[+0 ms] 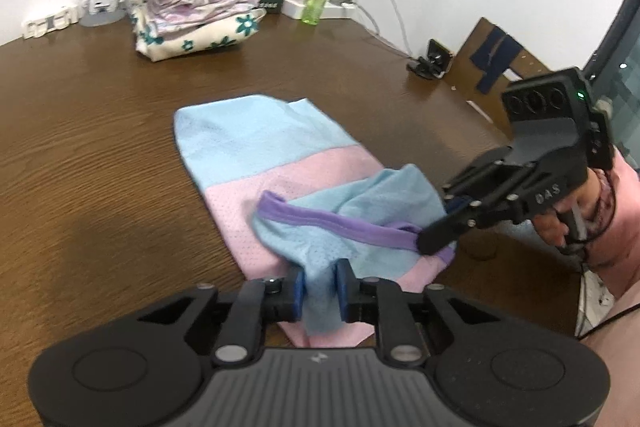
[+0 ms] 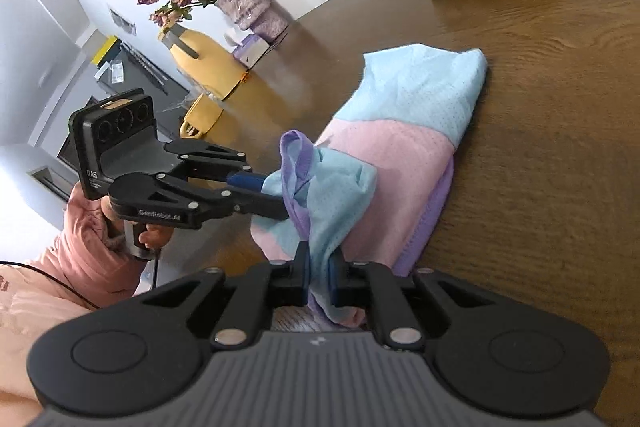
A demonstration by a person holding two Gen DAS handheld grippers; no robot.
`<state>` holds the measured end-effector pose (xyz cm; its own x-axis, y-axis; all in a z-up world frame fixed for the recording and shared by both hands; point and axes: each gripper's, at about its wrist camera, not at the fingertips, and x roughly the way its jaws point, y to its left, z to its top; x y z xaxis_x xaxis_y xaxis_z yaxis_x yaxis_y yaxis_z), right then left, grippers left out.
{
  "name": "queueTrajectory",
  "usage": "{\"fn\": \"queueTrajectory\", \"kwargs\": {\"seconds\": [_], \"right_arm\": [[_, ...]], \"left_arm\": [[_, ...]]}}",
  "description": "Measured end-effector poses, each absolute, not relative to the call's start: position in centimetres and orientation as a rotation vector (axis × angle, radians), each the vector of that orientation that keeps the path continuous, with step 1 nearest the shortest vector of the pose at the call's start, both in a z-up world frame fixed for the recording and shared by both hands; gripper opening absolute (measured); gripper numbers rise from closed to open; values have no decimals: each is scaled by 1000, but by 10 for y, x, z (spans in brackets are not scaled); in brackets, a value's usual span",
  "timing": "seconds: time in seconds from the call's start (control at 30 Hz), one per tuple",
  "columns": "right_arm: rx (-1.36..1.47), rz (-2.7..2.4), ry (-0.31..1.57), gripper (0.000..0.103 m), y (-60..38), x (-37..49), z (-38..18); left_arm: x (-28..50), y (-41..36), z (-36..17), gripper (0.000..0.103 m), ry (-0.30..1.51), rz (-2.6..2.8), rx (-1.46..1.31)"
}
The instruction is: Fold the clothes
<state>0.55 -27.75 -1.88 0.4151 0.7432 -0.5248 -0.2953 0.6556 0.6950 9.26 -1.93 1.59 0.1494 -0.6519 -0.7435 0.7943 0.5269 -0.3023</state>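
A fold is under way: the blue, pink and purple-trimmed garment [image 1: 280, 163] lies mid-frame on the brown table [image 1: 100, 147], its near end lifted. The left gripper [image 1: 320, 287] is pinched tight on a bunch of blue mesh, and the right gripper [image 2: 319, 277] is clamped on the purple-trimmed edge. Next, I judge, both should carry that end together toward the far edge, level and taut.

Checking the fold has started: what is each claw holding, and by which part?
Both grip the blue-and-pink garment: left claw pinches a blue fold near the purple trim, right claw pinches blue fabric beside that trim.
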Motion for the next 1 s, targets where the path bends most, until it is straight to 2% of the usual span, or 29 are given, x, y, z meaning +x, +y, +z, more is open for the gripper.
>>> {"fn": "queueTrajectory", "kwargs": {"seconds": [0.1,0.13,0.23,0.27,0.33,0.43,0.5,0.53,0.57,0.67,0.77,0.9,1.0], "right_arm": [[611,675,919,11,-283,4,-26],[613,663,904,17,-285,2,-23],[585,626,857,24,-291,-2,-11],[565,606,843,33,-292,-4,-7],[502,548,808,38,-295,-11,5],[352,505,710,37,-282,-26,29],[221,535,654,24,-258,-36,43],[140,560,641,17,-241,-40,47],[51,586,639,16,-221,-43,48],[-170,615,634,16,-178,-42,38],[-306,572,622,16,-162,-36,27],[-285,518,639,16,-181,-29,21],[-225,490,637,20,-201,-28,16]], "left_arm": [[91,-17,14,12,959,-1040,167],[90,-16,15,14,953,-1033,161],[88,-6,20,18,924,-997,131],[87,-1,22,19,913,-977,123],[83,9,29,19,873,-932,107],[67,16,46,20,766,-908,137],[54,6,52,19,714,-951,207],[48,-2,52,13,703,-965,252],[43,-12,49,10,698,-977,307],[34,-41,38,11,669,-986,439],[40,-50,29,14,633,-960,458],[56,-42,19,14,650,-916,418],[65,-31,11,14,689,-894,384]]}}
